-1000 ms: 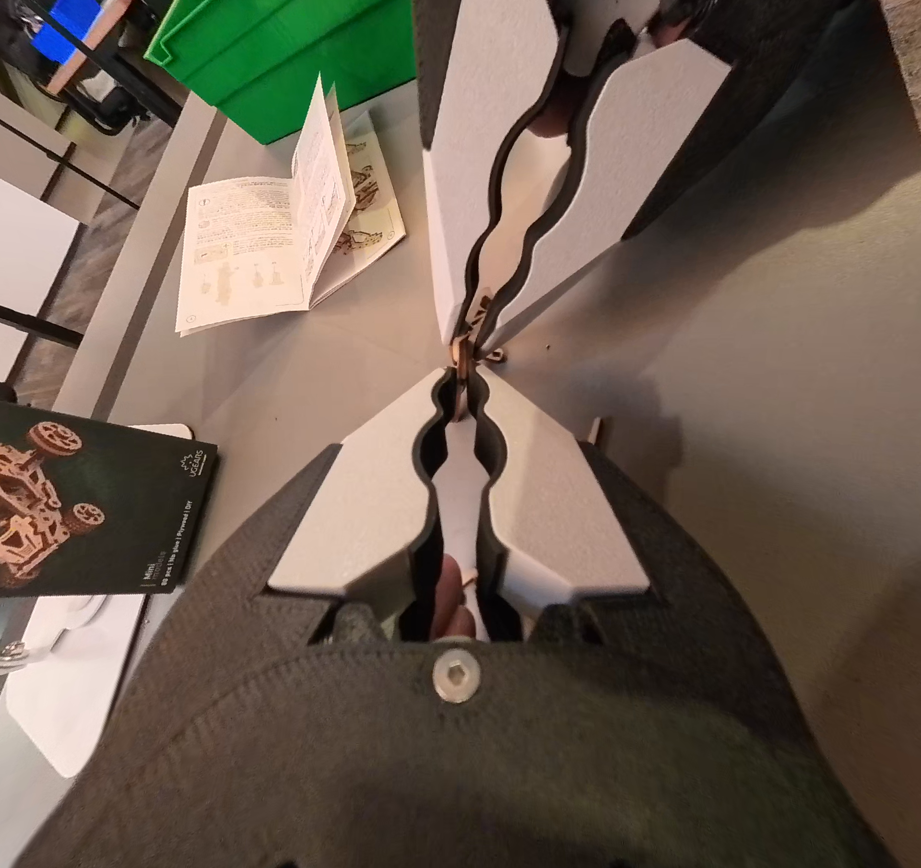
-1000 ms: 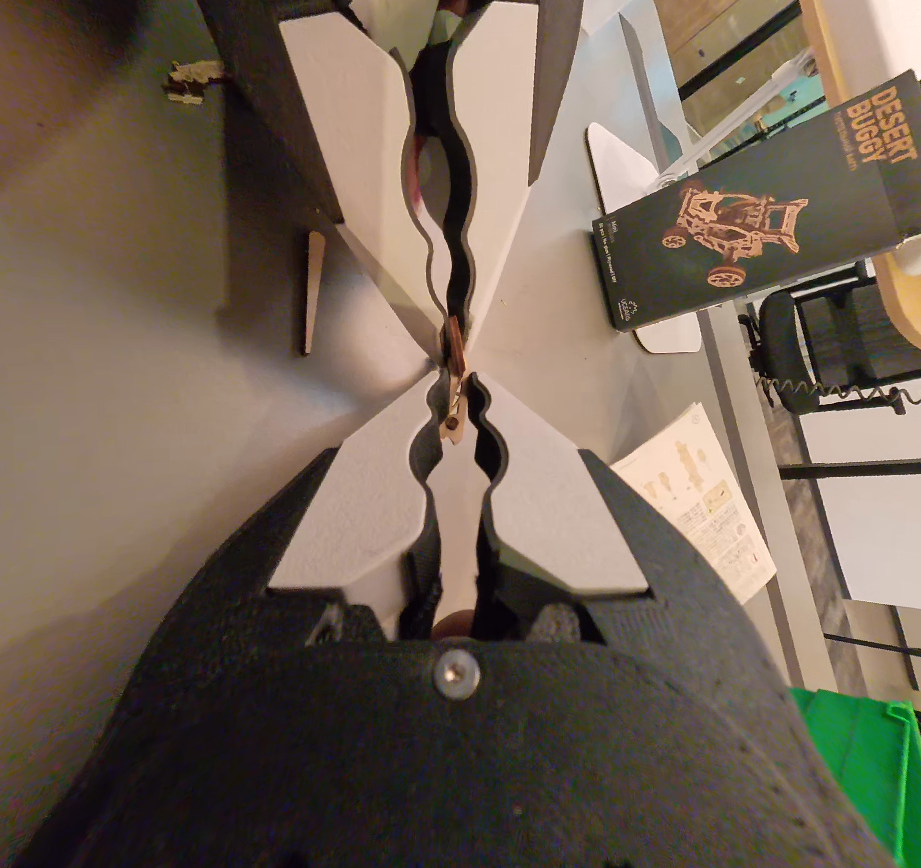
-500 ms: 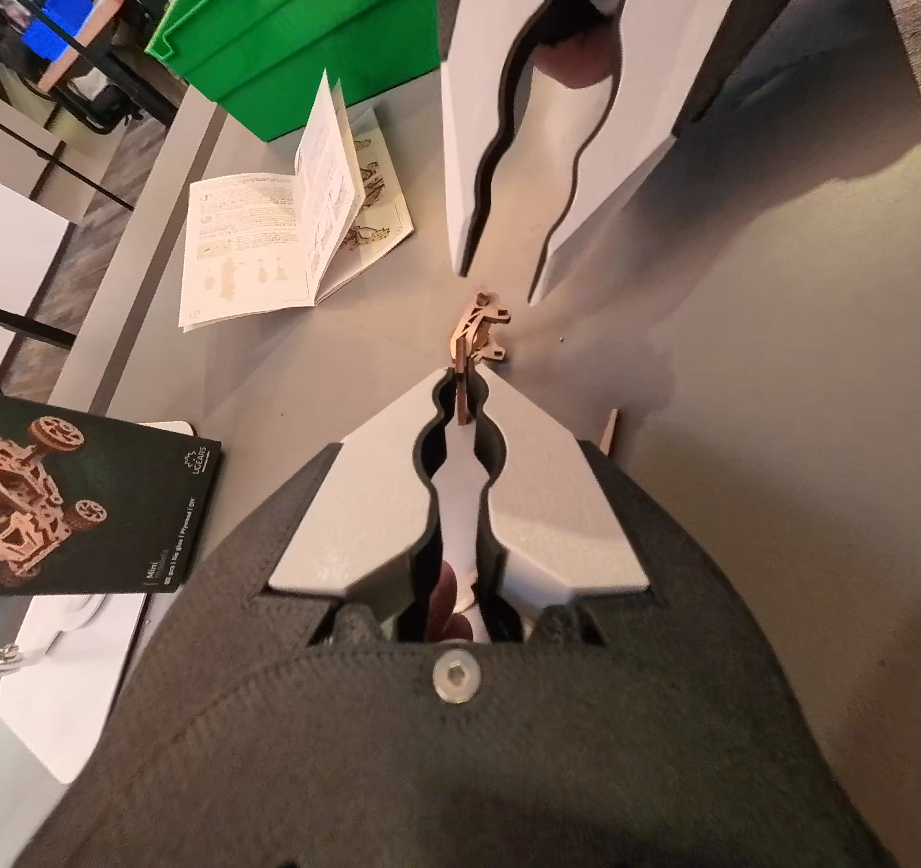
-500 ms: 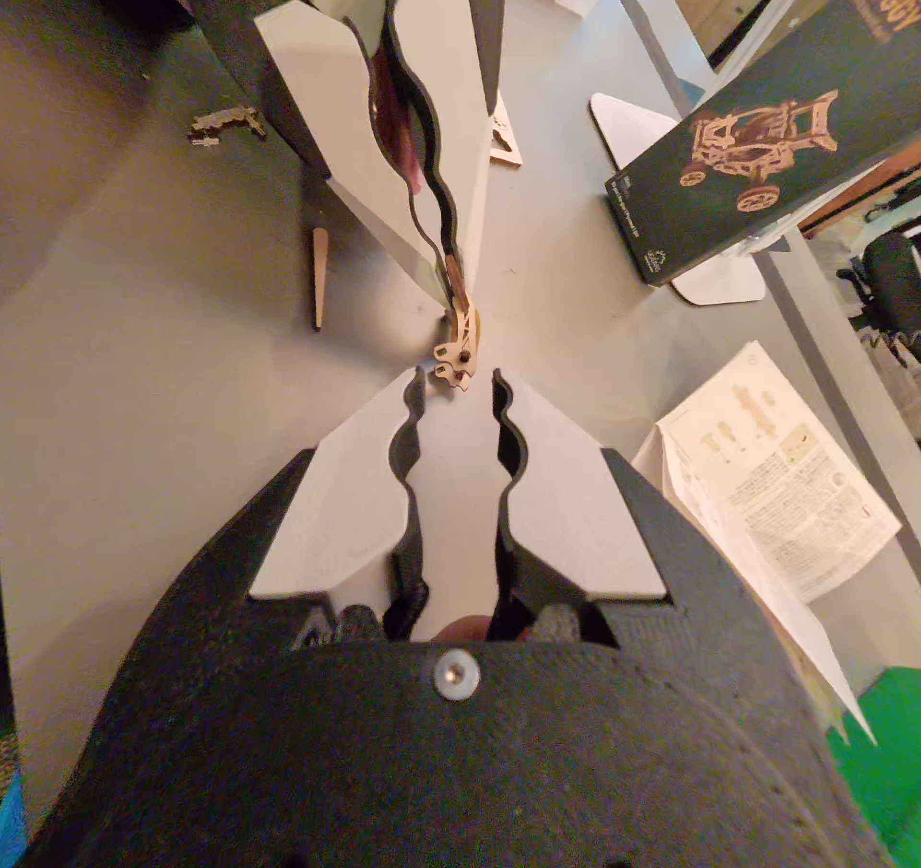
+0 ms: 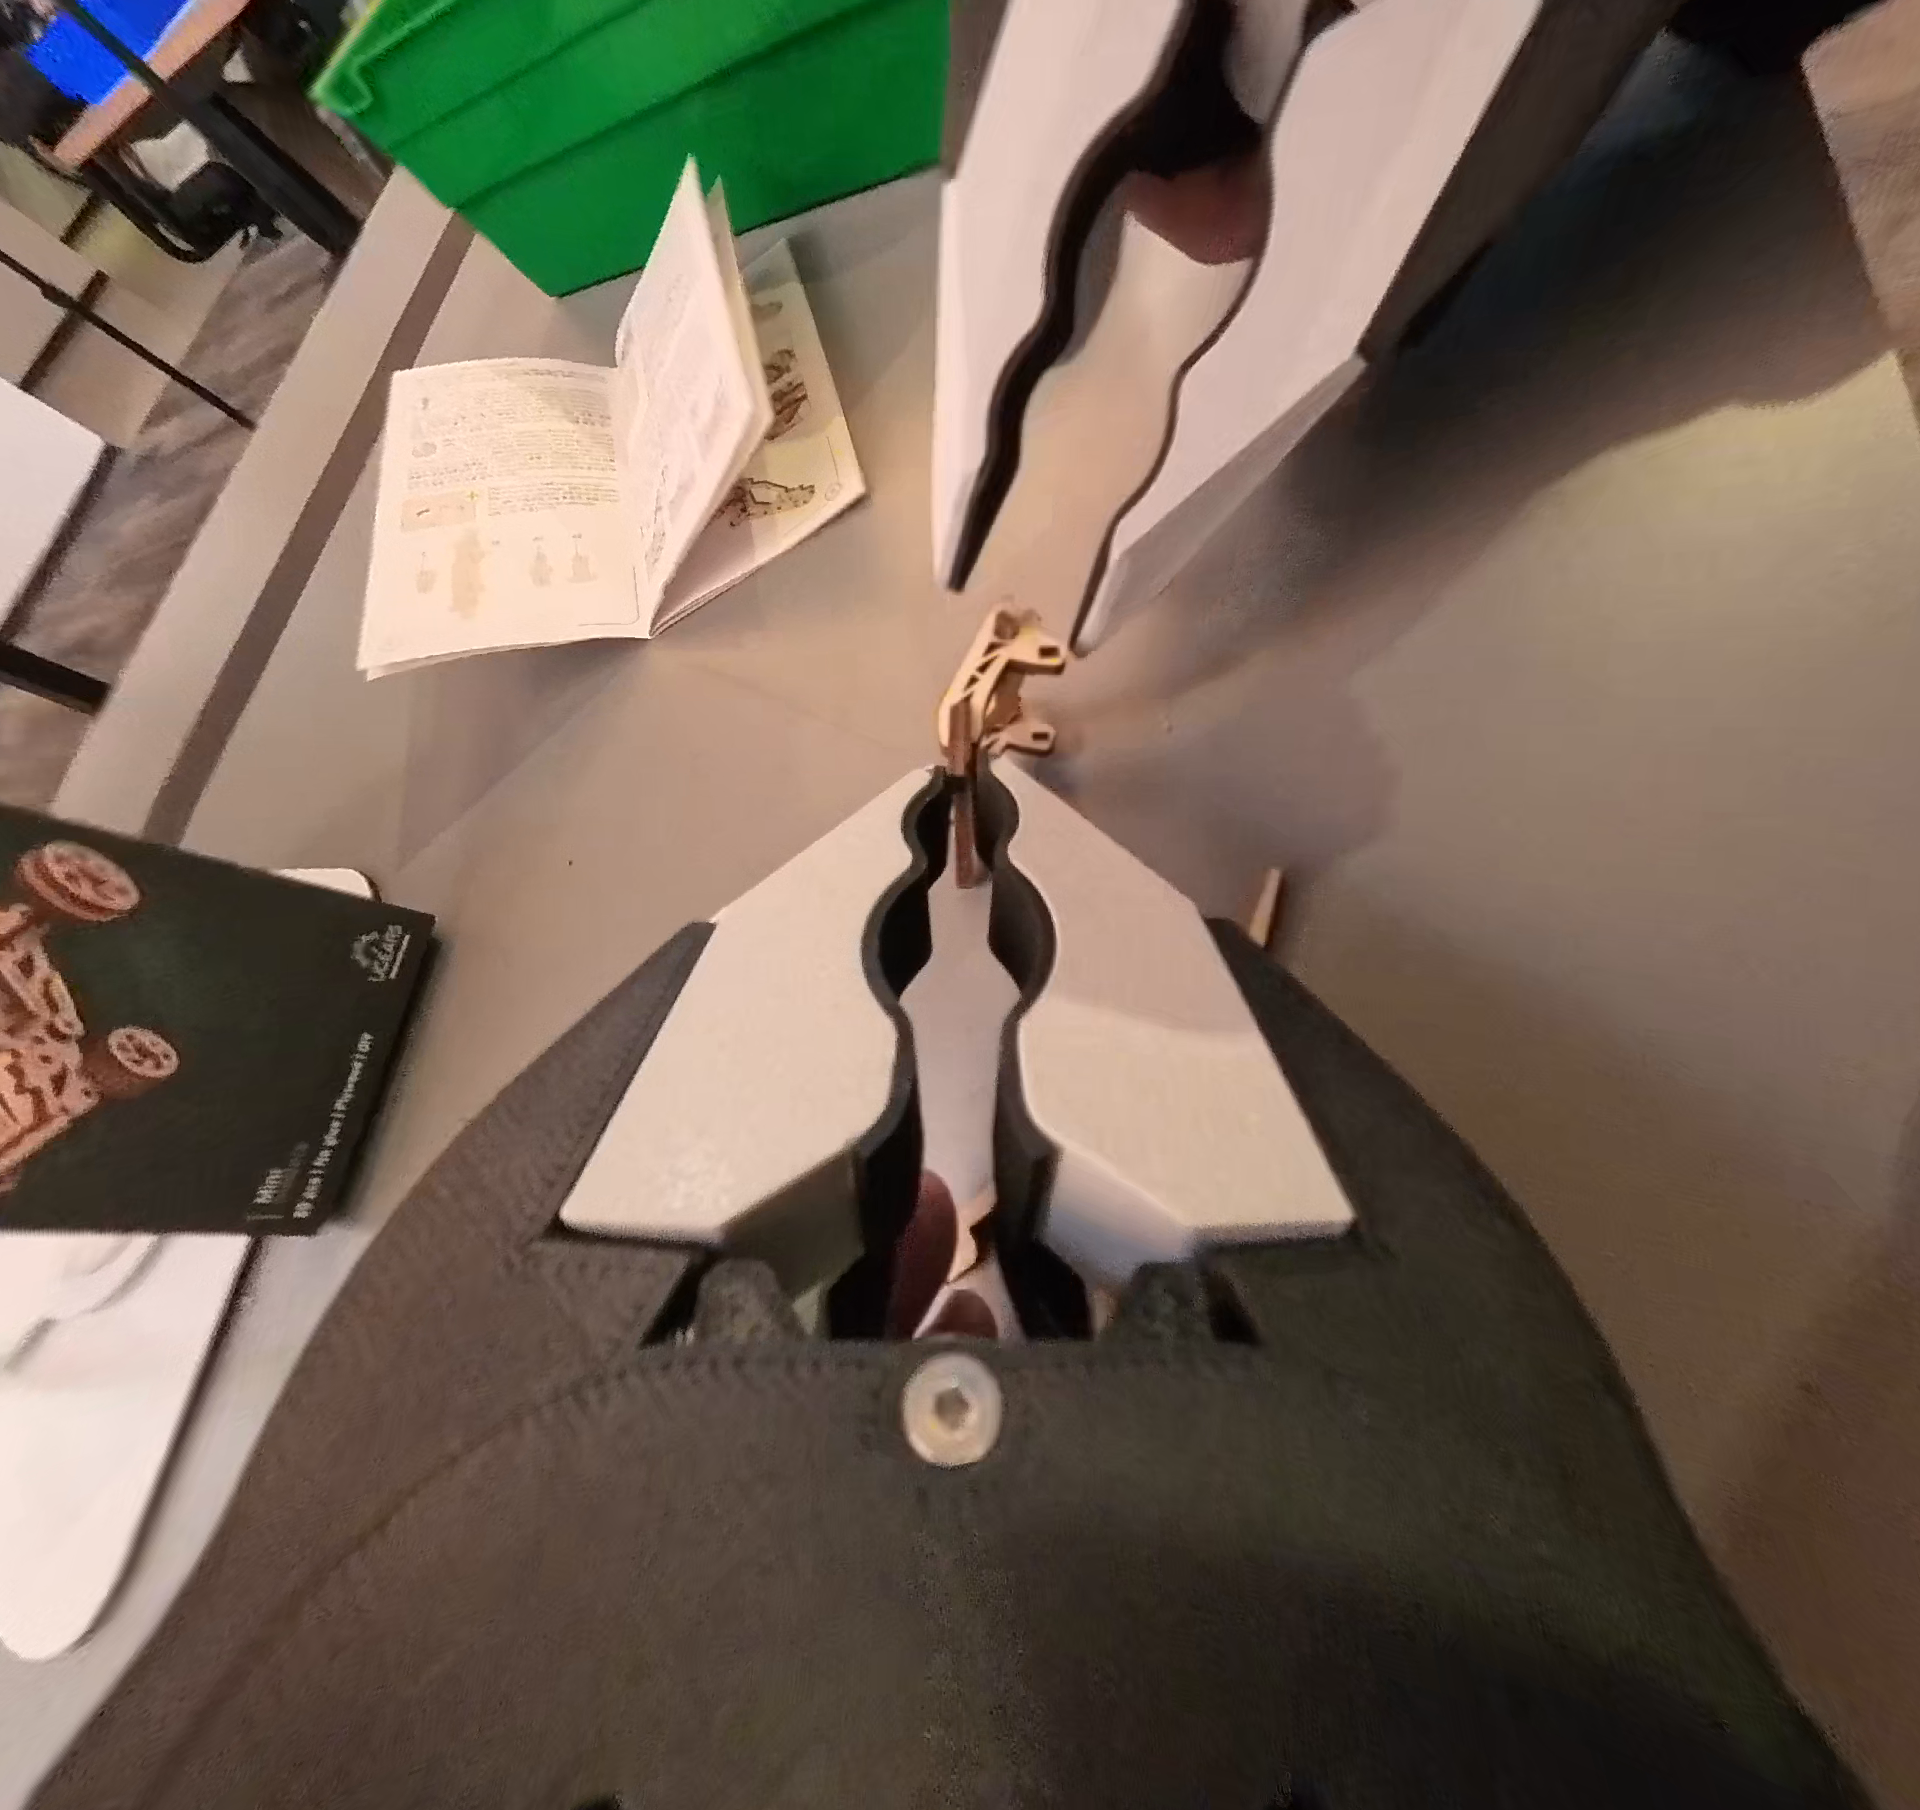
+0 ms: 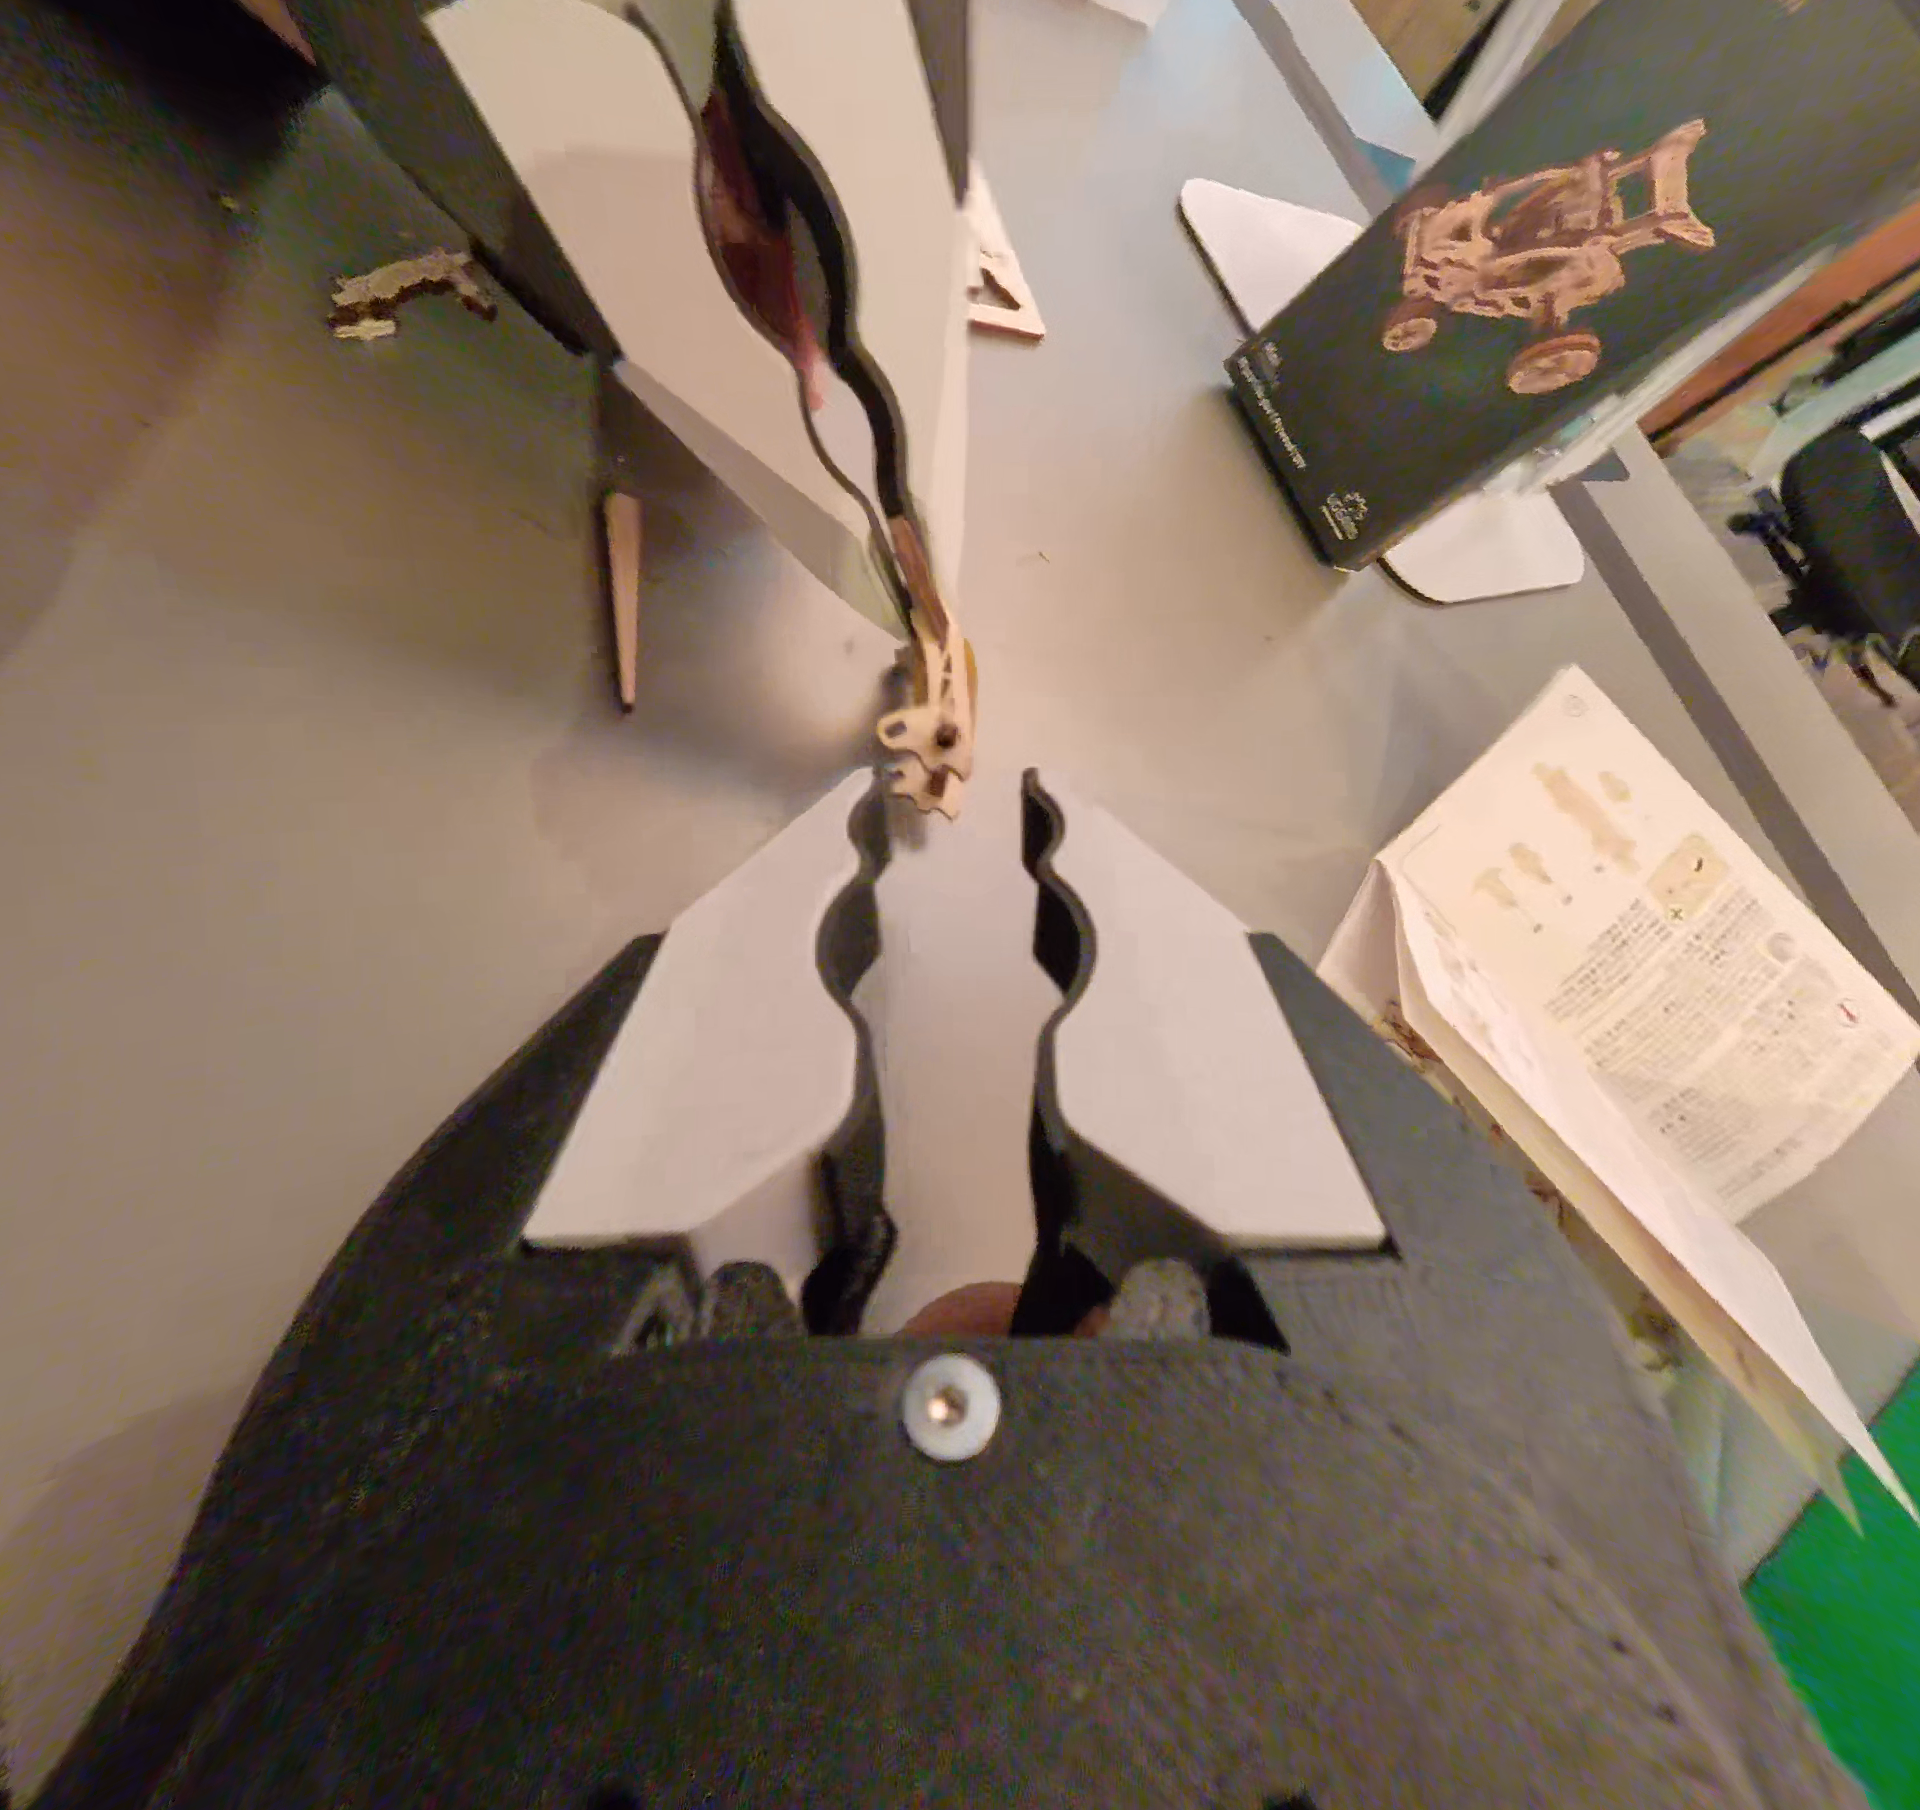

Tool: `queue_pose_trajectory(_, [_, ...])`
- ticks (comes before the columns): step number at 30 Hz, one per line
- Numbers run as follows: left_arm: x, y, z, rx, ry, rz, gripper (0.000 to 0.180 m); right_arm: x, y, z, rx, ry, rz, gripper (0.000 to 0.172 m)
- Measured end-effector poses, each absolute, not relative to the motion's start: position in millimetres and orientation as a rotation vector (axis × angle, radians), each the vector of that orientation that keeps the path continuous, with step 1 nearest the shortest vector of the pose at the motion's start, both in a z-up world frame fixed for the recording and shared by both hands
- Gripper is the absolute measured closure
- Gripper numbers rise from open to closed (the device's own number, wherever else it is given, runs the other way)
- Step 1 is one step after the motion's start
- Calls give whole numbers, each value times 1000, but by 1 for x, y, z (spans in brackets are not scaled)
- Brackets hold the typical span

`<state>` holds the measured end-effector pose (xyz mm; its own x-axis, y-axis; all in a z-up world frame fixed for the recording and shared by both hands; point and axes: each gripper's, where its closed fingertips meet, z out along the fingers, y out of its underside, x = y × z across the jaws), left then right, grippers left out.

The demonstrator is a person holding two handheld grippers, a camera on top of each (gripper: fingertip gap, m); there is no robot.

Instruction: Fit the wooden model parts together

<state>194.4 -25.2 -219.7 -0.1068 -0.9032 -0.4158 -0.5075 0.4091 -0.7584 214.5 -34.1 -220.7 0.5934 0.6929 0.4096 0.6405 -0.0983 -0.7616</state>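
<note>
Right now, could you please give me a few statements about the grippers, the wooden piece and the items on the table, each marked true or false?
1. The left gripper is clamped on the pale wooden piece. True.
2. The right gripper is closed on that piece. False: its fingers stand apart, gripping nothing.
3. An open instruction booklet lies on the table. True.
4. The bin behind the booklet is red. False: it is green.
5. A dark box showing a wooden buggy is present. True.

Left gripper pinched wooden part; right gripper gaped at 12 o'clock; booklet lay at 10 o'clock.
</note>
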Motion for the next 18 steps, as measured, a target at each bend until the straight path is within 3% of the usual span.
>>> queue_pose_trajectory(4, [191,-3,-196,-1390,1597,-718,179,232,-32,-211,-1829,-983,101,146])
queue_pose_trajectory(7, [187,9,-175,-1586,1376,-1063,179,233,-24,-206,-1889,-858,191,140])
queue_pose_trajectory(12, [174,26,-146,-1767,971,-1537,179,202,-11,-186,-1876,-671,593,137])
queue_pose_trajectory(18, [161,20,-131,-1764,728,-1728,179,173,-1,-156,-1778,-550,853,137])
